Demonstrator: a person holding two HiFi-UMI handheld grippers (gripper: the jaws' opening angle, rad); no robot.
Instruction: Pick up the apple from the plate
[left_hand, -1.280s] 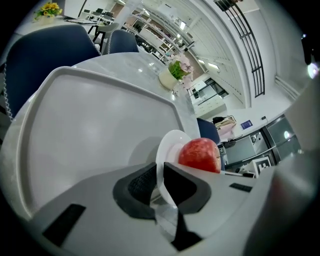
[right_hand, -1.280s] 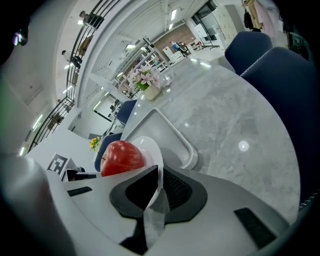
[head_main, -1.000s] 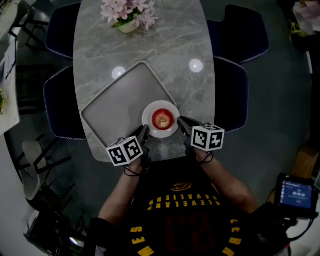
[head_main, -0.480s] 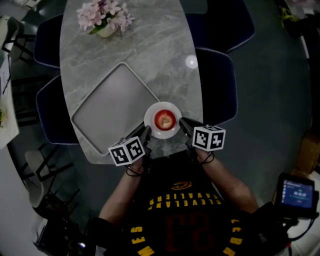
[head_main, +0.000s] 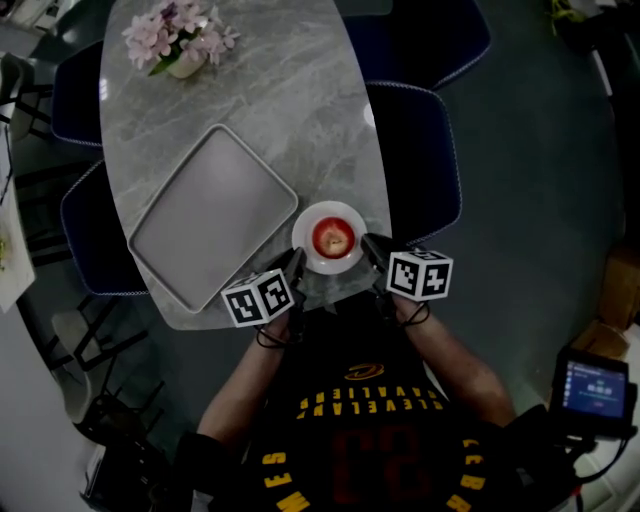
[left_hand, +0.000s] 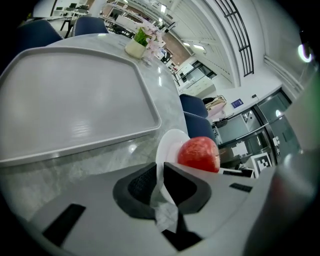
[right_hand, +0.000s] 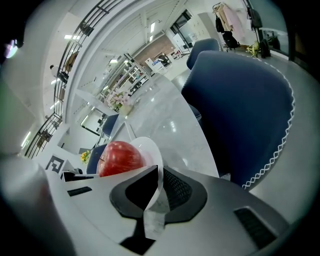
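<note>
left gripper (head_main: 297, 262): jaws pinched on plate (head_main: 330, 207) rim | right gripper (head_main: 370, 245): same | forearms (head_main: 250, 375) forward, converging

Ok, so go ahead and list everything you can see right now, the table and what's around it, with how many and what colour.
table: one, grey marble, oval, in front of the person
tray: one, grey, bare, on the table left of the plate
plate: one, white, near the table's front edge
apple: one, red, on the plate
flowers: one bunch, pink, in a pale vase at the table's far end
chairs: four, dark blue, two along each side of the table
screen device: one, dark and lit, low at the person's right
shirt: one, black with yellow lettering, on the person
left gripper: one, white, shut on the plate's left rim
right gripper: one, white, shut on the plate's right rim
</note>
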